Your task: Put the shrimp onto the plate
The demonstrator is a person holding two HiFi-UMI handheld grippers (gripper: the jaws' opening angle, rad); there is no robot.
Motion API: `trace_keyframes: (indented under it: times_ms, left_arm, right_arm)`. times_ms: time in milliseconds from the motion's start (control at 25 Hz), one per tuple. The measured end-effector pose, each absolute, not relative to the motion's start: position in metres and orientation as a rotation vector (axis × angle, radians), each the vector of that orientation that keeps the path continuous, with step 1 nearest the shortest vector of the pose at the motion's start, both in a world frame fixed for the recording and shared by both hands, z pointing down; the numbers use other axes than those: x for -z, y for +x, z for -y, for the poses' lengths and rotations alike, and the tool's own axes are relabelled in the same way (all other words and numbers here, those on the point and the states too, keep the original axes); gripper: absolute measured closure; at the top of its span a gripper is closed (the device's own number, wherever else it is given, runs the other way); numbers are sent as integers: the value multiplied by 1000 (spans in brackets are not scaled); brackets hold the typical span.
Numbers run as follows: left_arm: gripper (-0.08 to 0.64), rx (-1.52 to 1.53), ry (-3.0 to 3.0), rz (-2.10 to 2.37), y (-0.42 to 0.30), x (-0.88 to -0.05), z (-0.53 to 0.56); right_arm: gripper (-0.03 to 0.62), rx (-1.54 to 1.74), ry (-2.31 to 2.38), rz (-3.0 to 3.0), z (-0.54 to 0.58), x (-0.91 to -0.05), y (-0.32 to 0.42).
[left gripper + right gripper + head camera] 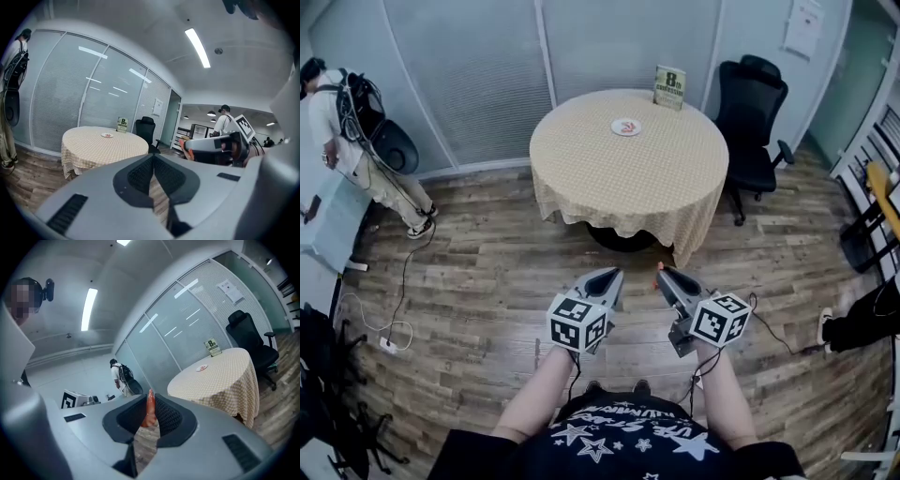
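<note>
A small orange shrimp [150, 411] is pinched mid-body, a sound hold, by the right gripper [666, 274]. The left gripper [153, 158] is clenched empty. The small white plate [625, 127] is seen far off on the round checked table [675, 187]. The shrimp is judged light, soft and slippery.

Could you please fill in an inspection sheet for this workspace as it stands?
Surface: round table under a checked cloth, some way ahead of the tongs.
Job's things: shrimp clamped in the right tongs; plate on the table's far half.
Clutter: sign card at the table's back edge.
Grippers: left tongs shut, empty; right tongs shut on the shrimp.
Cables: floor cable running to a power strip, left.
Surroundings: office chair beside the table; a person standing at left.
</note>
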State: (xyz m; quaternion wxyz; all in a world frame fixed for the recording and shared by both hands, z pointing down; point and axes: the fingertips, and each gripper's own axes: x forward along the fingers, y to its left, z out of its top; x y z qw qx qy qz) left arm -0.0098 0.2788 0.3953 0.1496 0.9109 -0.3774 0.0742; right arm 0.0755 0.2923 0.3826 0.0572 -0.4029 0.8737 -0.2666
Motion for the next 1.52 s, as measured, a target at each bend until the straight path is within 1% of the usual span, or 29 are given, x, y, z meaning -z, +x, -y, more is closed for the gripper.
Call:
trace_keyframes:
  times_ms: [400, 840, 1240, 1520]
  left_arm:
    - [548, -206, 2637, 1143, 13, -388, -280]
    - [549, -146, 2674, 1179, 67, -379, -290]
    - [548, -164, 2635, 1240, 45, -387, -256]
    - [548, -160, 2604, 1177, 31, -407, -187]
  right_arm:
    - [526, 747, -1214, -2704, -300, -379, 96]
    - [526, 717, -1160, -2704, -299, -380, 152]
    - [526, 831, -1059, -2715, -267, -399, 129]
    - [526, 865, -1130, -2708, -207, -414, 124]
